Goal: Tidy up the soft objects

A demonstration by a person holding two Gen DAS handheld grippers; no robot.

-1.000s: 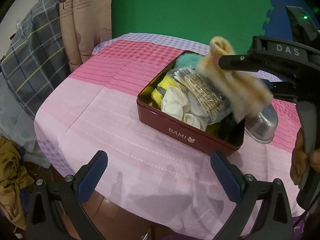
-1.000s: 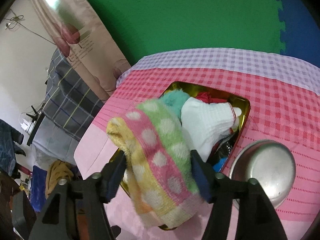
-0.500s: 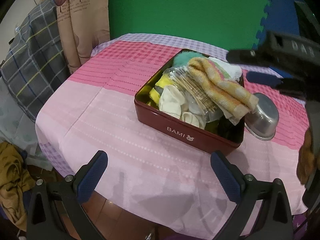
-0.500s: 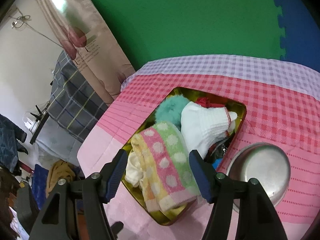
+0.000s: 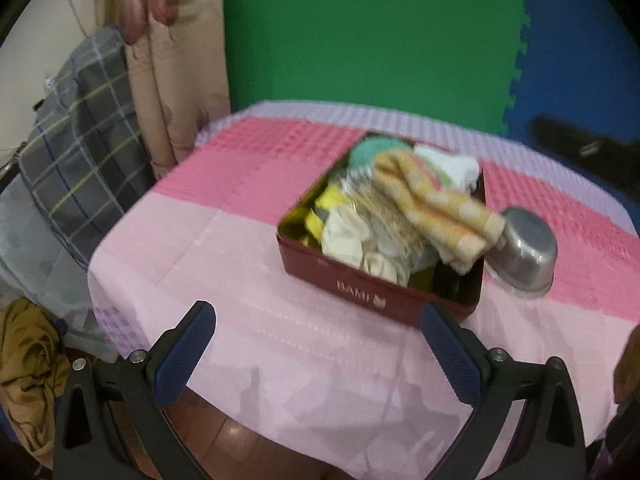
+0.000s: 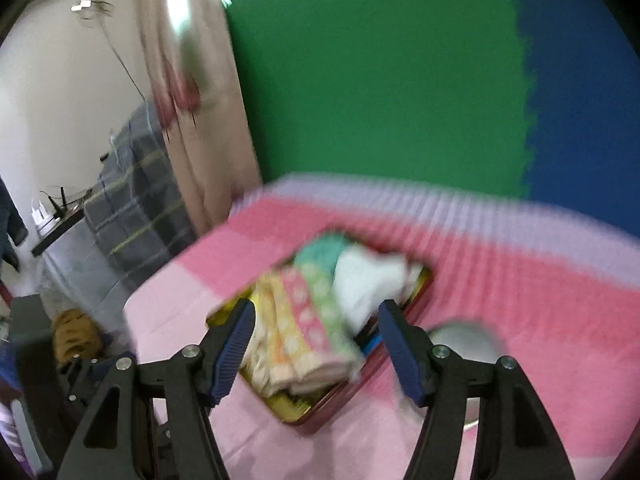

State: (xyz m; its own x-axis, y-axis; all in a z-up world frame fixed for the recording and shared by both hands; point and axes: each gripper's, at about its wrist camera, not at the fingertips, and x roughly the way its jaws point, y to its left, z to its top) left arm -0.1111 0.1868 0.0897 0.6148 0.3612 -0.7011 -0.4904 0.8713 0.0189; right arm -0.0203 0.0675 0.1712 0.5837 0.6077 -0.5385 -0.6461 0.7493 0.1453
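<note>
The striped towel (image 5: pixel 434 210) lies on top of the full red tin (image 5: pixel 376 294) – its near end over the rim, touching the steel bowl (image 5: pixel 526 250) at right. Both grippers – left (image 5: pixel 320 354) and right (image 6: pixel 314 346) – are spread wide, empty, above the pink tablecloth (image 5: pixel 224 264).

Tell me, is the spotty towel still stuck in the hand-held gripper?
No, the spotty towel lies on the things in the red tin, and the right hand-held gripper is open above it.

A lived-in home room: floral curtain (image 5: pixel 176 60), checked blanket (image 5: pixel 84 136) heaped beside a cloth-covered table (image 5: pixel 240 272), foam mats (image 5: pixel 360 32) against the wall.
</note>
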